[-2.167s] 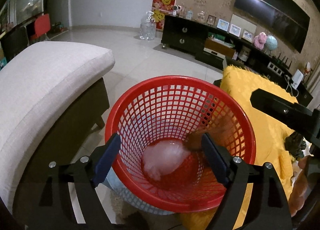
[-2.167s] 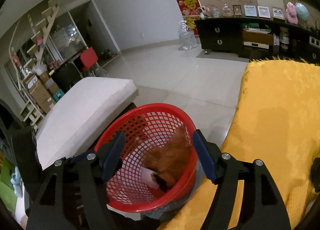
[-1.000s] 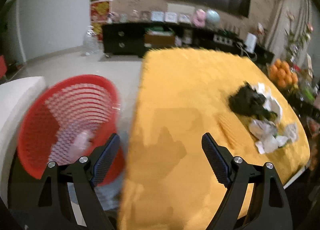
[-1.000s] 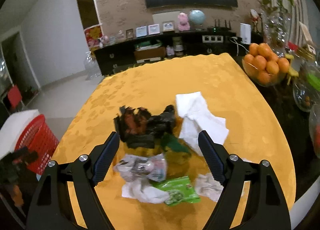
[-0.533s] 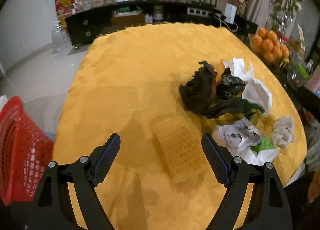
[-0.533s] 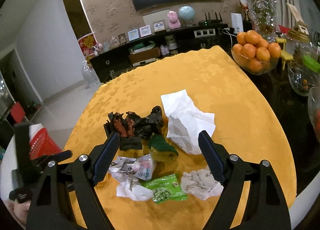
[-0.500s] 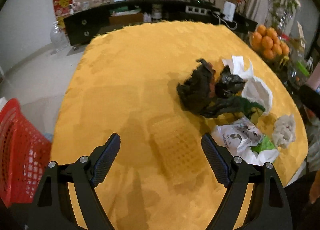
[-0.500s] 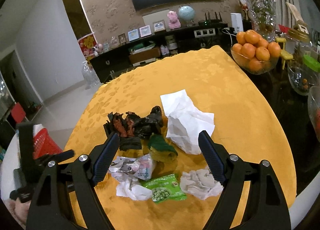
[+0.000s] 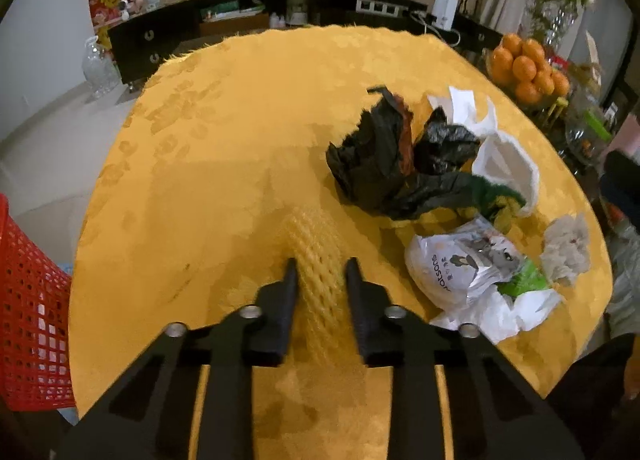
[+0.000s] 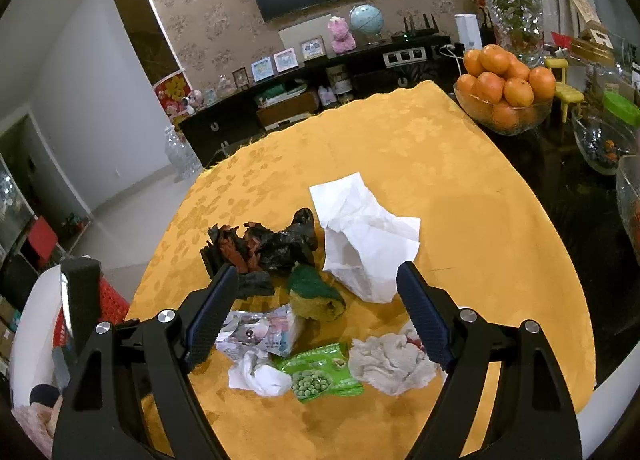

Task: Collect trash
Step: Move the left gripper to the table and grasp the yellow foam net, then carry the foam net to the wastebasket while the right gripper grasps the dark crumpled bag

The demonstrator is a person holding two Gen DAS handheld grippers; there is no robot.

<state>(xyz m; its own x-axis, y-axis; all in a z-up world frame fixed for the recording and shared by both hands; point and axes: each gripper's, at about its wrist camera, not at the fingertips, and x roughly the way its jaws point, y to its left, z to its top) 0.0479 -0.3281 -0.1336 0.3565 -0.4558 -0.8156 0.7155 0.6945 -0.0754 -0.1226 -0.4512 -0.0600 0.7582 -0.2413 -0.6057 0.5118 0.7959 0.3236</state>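
Note:
A yellow foam net point(image 9: 312, 232) lies on the yellow tablecloth point(image 9: 248, 132). My left gripper point(image 9: 321, 262) has its jaws closing on the net's near end, and both pads press its sides. To the right are black crumpled bags point(image 9: 380, 168), a white paper bag point(image 9: 504, 156), a printed white wrapper point(image 9: 456, 264) and a crumpled tissue point(image 9: 566, 248). My right gripper point(image 10: 317, 270) hangs open above the same pile: black bags point(image 10: 276, 246), white paper bag point(image 10: 368, 248), a green pea packet point(image 10: 316, 376) and tissue point(image 10: 392, 364). Nothing is between its fingers.
The red mesh basket point(image 9: 28, 320) stands on the floor off the table's left edge. A glass bowl of oranges point(image 10: 504, 100) and more glass bowls point(image 10: 600, 144) sit at the table's far right. A dark sideboard point(image 10: 280, 104) lines the far wall.
Both grippers swung from over the red basket to the table. The left one came down onto the yellow net and its jaws closed on it. The right one stayed open.

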